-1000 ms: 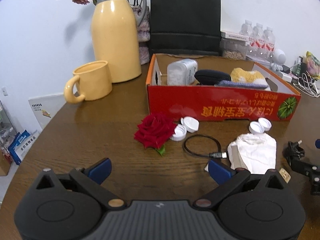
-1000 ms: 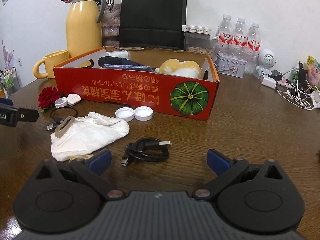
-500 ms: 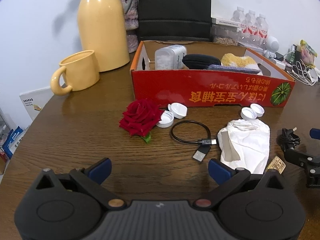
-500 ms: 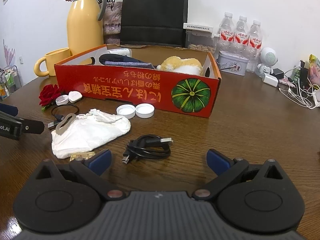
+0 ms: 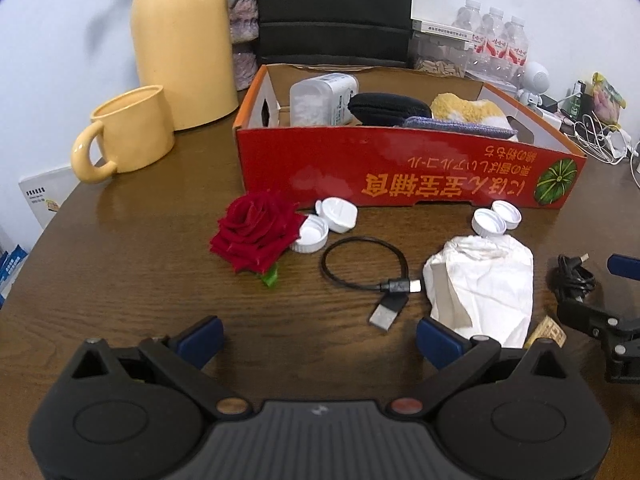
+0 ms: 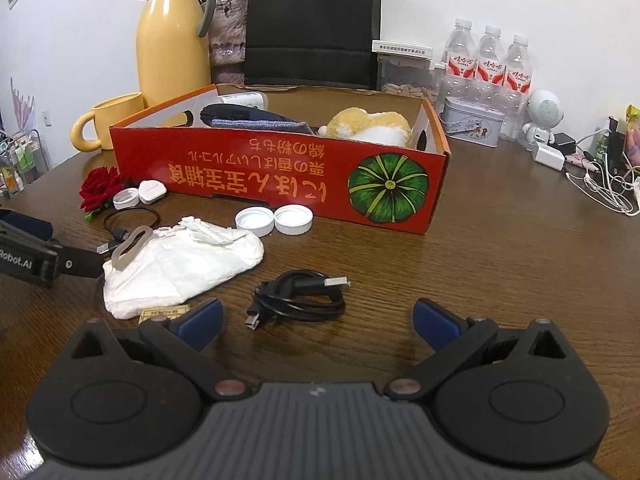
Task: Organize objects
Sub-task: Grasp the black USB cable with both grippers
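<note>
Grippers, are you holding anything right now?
No. The left gripper and right gripper both have open jaws with nothing between them.

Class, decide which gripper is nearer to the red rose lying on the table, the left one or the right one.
Left. The left gripper faces the red rose, which lies just ahead, slightly left. The right gripper is further off, with the rose far out to its left beyond the white tissue.
</note>
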`<state>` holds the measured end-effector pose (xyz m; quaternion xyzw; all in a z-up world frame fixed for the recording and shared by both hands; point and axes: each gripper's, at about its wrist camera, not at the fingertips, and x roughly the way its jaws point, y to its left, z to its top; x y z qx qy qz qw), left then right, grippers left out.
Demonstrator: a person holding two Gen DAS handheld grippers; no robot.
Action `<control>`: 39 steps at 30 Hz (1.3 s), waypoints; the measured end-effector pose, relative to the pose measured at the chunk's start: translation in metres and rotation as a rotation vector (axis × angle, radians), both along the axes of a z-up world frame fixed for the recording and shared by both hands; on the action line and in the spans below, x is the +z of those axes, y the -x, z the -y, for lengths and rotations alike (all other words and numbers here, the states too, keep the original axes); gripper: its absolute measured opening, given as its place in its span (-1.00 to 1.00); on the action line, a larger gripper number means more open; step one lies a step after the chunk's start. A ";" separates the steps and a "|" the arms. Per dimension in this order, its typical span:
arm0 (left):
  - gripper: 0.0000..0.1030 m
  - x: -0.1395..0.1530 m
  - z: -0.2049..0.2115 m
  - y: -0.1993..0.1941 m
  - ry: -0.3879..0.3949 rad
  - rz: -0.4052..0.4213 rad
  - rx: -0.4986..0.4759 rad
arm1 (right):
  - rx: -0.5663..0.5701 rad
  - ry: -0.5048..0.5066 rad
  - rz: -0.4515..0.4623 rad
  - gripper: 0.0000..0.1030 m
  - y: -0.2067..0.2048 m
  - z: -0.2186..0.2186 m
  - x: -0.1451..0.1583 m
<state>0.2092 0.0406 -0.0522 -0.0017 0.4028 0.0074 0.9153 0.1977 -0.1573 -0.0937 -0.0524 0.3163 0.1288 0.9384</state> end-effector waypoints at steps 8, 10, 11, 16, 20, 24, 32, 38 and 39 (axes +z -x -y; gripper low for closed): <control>1.00 -0.002 0.009 -0.018 -0.001 0.000 -0.008 | 0.013 -0.020 -0.009 1.00 -0.010 -0.001 -0.001; 1.00 -0.003 0.012 -0.022 -0.004 0.005 -0.012 | 0.018 -0.032 -0.005 0.91 -0.012 -0.001 0.000; 1.00 -0.003 0.013 -0.024 -0.006 0.007 -0.014 | 0.020 -0.036 -0.005 0.89 -0.013 -0.001 0.000; 0.95 -0.005 0.017 -0.028 -0.004 0.028 -0.021 | 0.035 -0.065 -0.018 0.43 -0.018 0.000 -0.001; 0.47 -0.003 0.021 -0.023 -0.006 0.067 -0.044 | 0.054 -0.083 -0.017 0.14 -0.016 0.000 0.000; 0.02 0.000 0.026 -0.016 0.004 0.096 -0.058 | 0.061 -0.090 -0.014 0.10 -0.015 0.000 0.000; -0.01 0.002 0.028 -0.004 0.015 0.130 -0.045 | 0.043 -0.113 0.012 0.09 -0.011 0.005 0.003; -0.02 0.009 0.023 0.003 0.031 0.156 -0.028 | 0.036 -0.110 0.034 0.09 -0.008 0.006 0.006; -0.02 0.010 0.024 0.004 0.029 0.159 -0.028 | 0.035 -0.108 0.037 0.09 -0.008 0.006 0.006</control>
